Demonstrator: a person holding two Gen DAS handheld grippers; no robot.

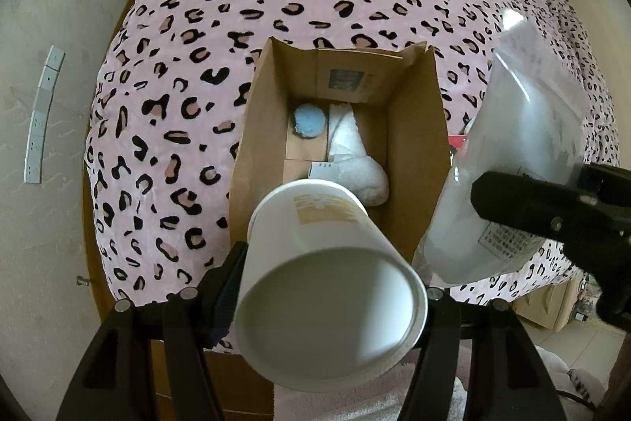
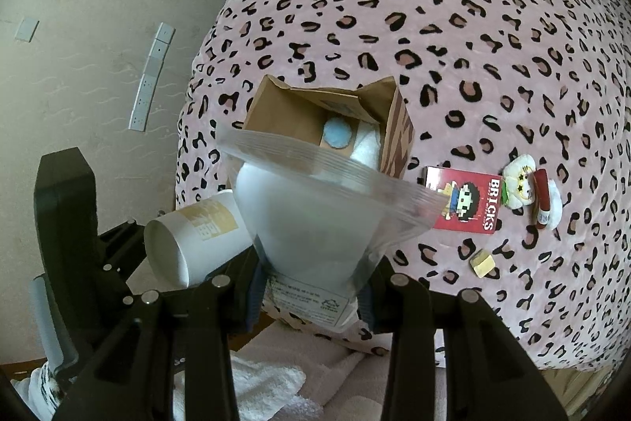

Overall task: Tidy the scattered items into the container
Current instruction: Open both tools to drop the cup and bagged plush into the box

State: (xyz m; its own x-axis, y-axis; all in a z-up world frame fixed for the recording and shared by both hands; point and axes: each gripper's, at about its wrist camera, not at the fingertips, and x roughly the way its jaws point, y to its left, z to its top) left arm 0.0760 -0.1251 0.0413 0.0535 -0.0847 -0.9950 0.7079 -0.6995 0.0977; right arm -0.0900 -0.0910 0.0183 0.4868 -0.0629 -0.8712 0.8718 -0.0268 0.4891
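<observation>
Left gripper [image 1: 327, 287] clamped on paper cup [image 1: 327, 263], just above open bag [image 1: 418, 145] on bed [image 1: 315, 6]; cup light, crushable, hold gently at mid wall. Right gripper [image 2: 311, 296] clamped on zip pouch [image 2: 315, 219] bottom edge, near the bag: soft, slippery, floppy.

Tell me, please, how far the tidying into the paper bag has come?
Partly done. The brown paper bag already holds a blue round item and a white soft item. The left gripper holds a paper cup, the right gripper a clear plastic bag. The red box, plush toy and small block remain on the bed.
</observation>
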